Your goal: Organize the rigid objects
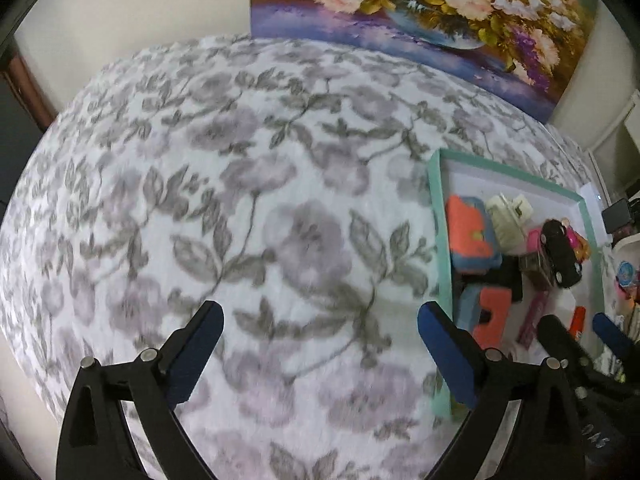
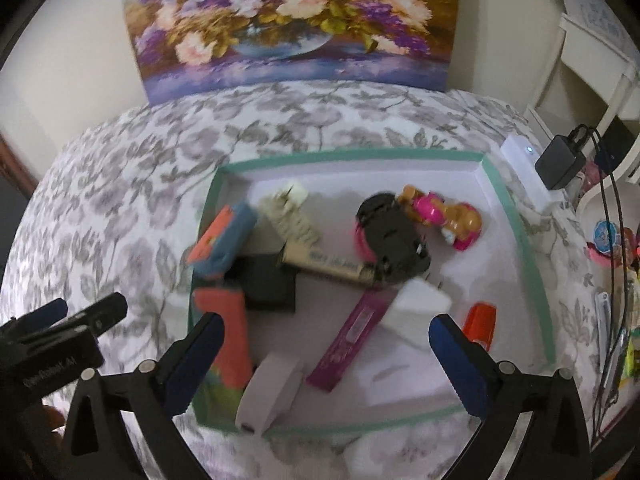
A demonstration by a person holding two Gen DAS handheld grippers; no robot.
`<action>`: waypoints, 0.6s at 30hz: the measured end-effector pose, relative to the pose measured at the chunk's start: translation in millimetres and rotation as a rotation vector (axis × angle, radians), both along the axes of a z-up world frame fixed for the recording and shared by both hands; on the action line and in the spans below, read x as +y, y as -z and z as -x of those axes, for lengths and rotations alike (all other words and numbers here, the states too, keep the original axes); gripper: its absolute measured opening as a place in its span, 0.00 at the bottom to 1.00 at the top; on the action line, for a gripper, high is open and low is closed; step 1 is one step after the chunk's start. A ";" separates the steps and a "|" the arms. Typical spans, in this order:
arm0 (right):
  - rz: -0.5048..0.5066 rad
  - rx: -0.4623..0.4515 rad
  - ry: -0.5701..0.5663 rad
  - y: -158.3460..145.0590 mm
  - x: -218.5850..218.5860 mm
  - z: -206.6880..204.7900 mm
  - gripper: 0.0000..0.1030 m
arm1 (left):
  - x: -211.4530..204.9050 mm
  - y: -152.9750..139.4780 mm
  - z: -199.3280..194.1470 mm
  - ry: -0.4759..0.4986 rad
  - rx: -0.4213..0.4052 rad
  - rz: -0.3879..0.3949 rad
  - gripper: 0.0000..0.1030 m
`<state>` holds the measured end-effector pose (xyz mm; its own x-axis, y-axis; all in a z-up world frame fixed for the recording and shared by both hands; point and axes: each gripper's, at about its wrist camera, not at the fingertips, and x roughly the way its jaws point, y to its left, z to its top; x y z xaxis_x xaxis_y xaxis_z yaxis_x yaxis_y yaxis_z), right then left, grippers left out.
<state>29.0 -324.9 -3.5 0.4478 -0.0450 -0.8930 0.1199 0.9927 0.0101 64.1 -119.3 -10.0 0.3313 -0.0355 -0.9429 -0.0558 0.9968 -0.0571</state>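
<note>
A shallow white tray with a green rim (image 2: 516,220) lies on the flowered bedspread and holds several small things. Among them are a black toy car (image 2: 394,240), a pink and orange toy figure (image 2: 440,216), a purple bar (image 2: 352,336), a white roll (image 2: 272,388), an orange and blue box (image 2: 224,240) and a black box (image 2: 272,284). My right gripper (image 2: 326,328) hangs open over the tray's near half, with nothing gripped. My left gripper (image 1: 320,320) stands open over bare bedspread, left of the tray (image 1: 438,208), and its jaws are empty.
A flower painting (image 2: 292,20) leans on the wall behind the bed. At the bed's right edge are a white device with a blue light (image 2: 524,168), a black charger (image 2: 560,164) with hanging cables, white furniture and small clutter. Open bedspread (image 1: 240,160) stretches left of the tray.
</note>
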 end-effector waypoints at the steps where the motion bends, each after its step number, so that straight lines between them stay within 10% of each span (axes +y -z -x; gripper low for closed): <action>1: -0.002 0.005 -0.007 1.3 2.8 4.1 1.00 | 2.5 0.0 3.7 -0.005 0.002 -0.002 0.95; 18: -0.036 -0.004 -0.005 -6.0 19.6 59.1 1.00 | 21.4 -9.7 60.4 0.042 -0.001 -0.177 0.95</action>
